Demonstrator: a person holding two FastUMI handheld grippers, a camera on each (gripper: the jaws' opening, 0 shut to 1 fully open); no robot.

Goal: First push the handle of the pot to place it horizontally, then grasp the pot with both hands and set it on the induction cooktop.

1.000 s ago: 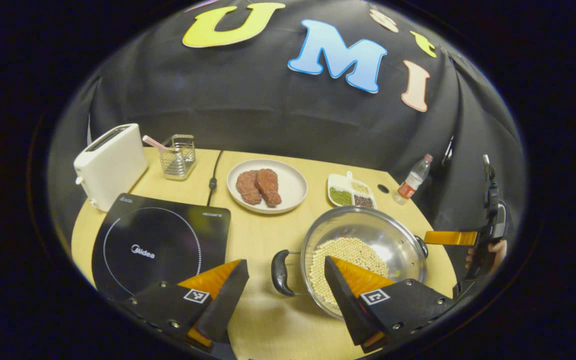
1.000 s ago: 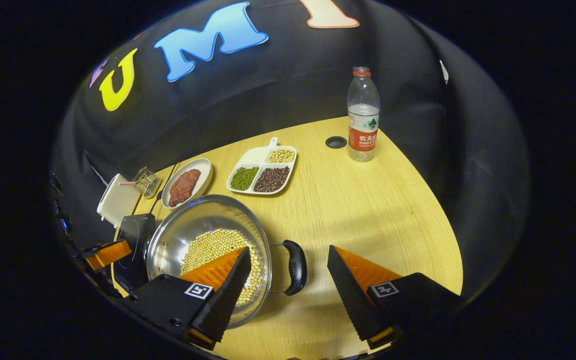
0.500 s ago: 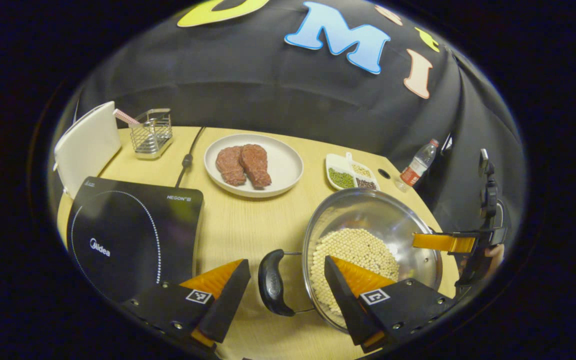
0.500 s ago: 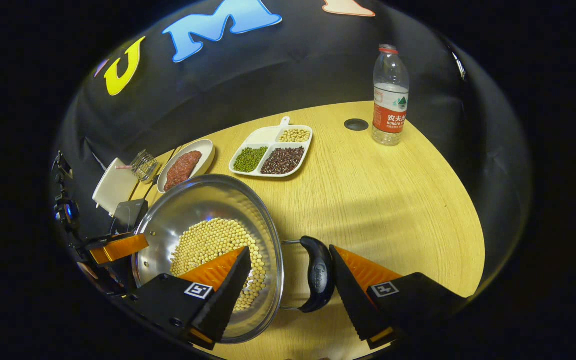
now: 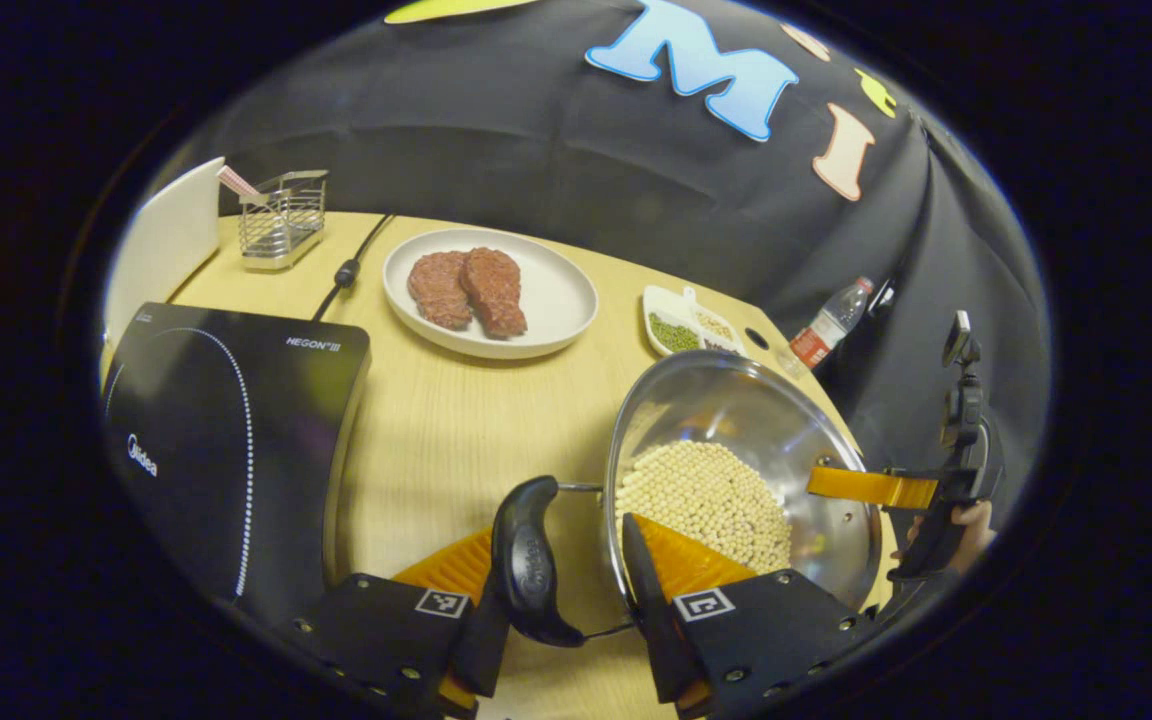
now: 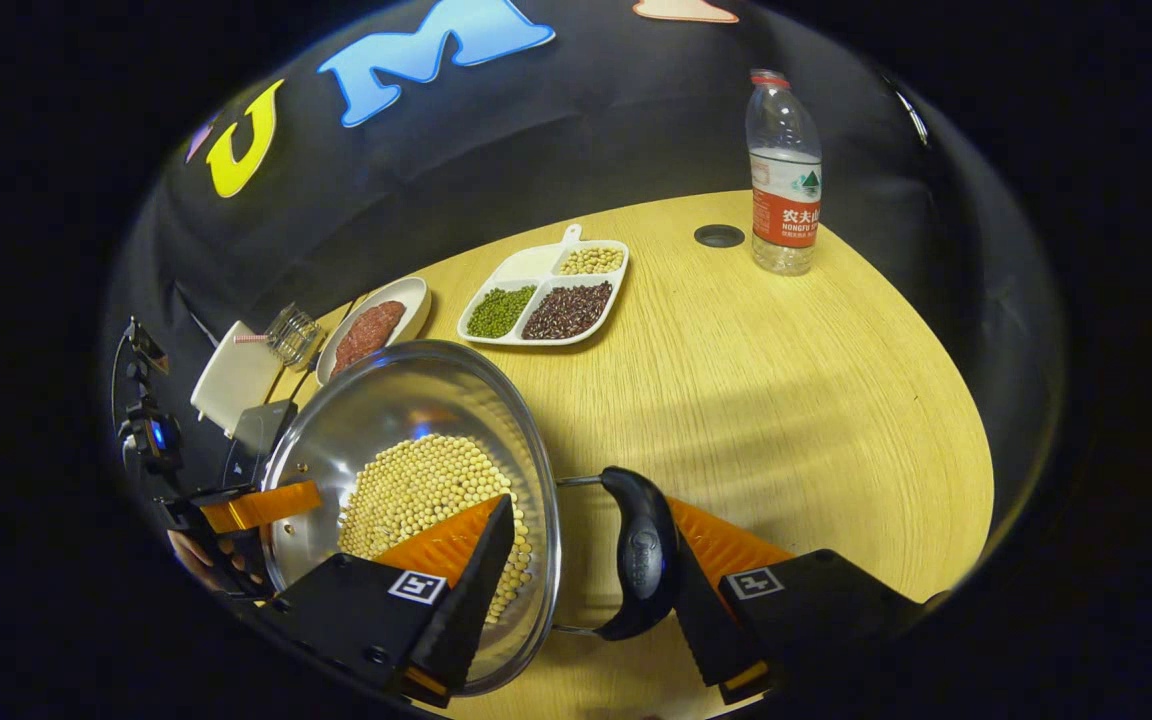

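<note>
A steel pot (image 5: 736, 420) holding soybeans stands on the wooden table, right of the black induction cooktop (image 5: 226, 430). Its near black handle (image 5: 528, 560) lies between the fingers of my left gripper (image 5: 561, 535), which is open. The left finger touches the handle and the right finger reaches over the rim above the beans. In the right gripper view the pot (image 6: 406, 430) has its other handle (image 6: 644, 550) inside my open right gripper (image 6: 586, 505). That handle rests against the right finger, while the left finger hangs over the beans. The cooktop (image 6: 254, 435) lies beyond the pot.
A plate with two pieces of meat (image 5: 491, 290), a wire basket (image 5: 281, 210), a white toaster (image 5: 161, 240) and the cooktop's cable (image 5: 346, 270) line the back. A divided tray of beans (image 6: 546, 295) and a water bottle (image 6: 784, 175) stand farther right.
Both grippers have come forward and down onto the pot's two handles. Each handle now sits between a pair of fingers, and the fingers have narrowed a little.
</note>
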